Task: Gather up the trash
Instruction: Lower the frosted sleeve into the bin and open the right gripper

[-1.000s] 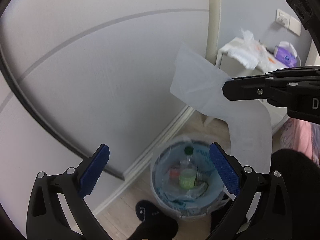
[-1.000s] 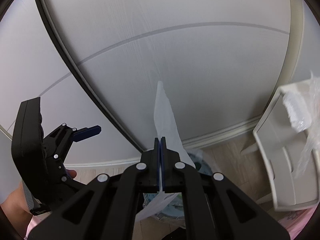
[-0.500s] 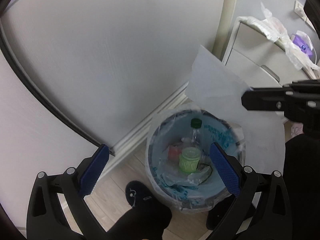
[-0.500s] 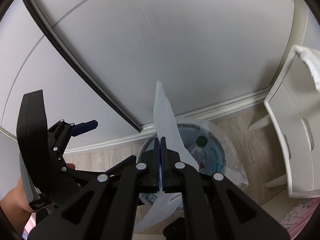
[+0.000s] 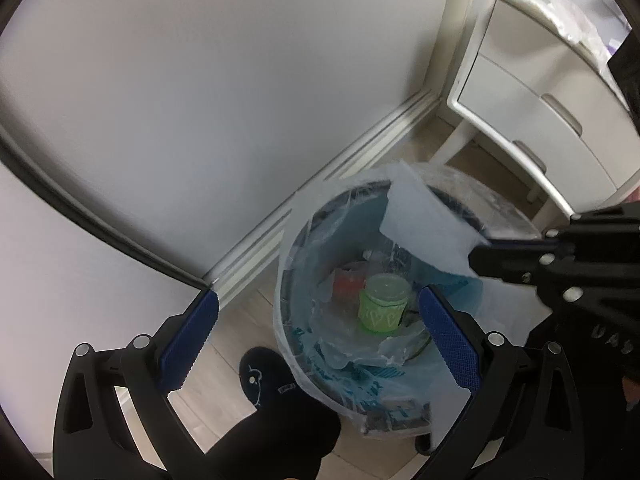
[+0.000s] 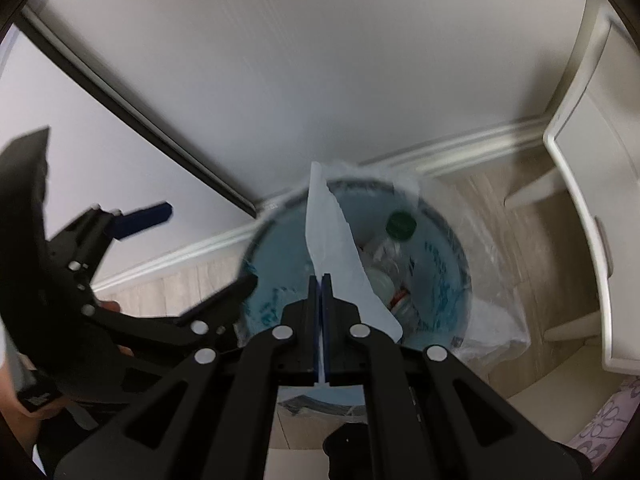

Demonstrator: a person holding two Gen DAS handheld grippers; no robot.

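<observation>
A round trash bin [image 5: 298, 354] [image 6: 460, 248] lined with a clear and blue plastic bag stands on the wood floor by the wall. Inside lie a green jar [image 5: 382, 304], a red item and a clear bottle with a green cap [image 6: 400, 223]. My right gripper [image 6: 321, 280] [image 5: 478, 256] is shut on a pale sheet of paper [image 6: 332, 248] [image 5: 424, 228] and holds it just above the bin's mouth. My left gripper [image 5: 316, 332] is open with nothing between its blue pads [image 5: 450, 334], hovering over the bin's near left side.
A white nightstand [image 5: 536, 100] [image 6: 592, 184] with drawers stands right of the bin, crumpled plastic on its top. A white baseboard [image 5: 320, 184] runs behind the bin. A person's foot in a black sock [image 5: 276, 396] is beside the bin's near edge.
Both grippers have come down toward the bin, which now looks larger and closer. The paper has come down with the right gripper to the bin's opening. The left gripper's jaws stay open.
</observation>
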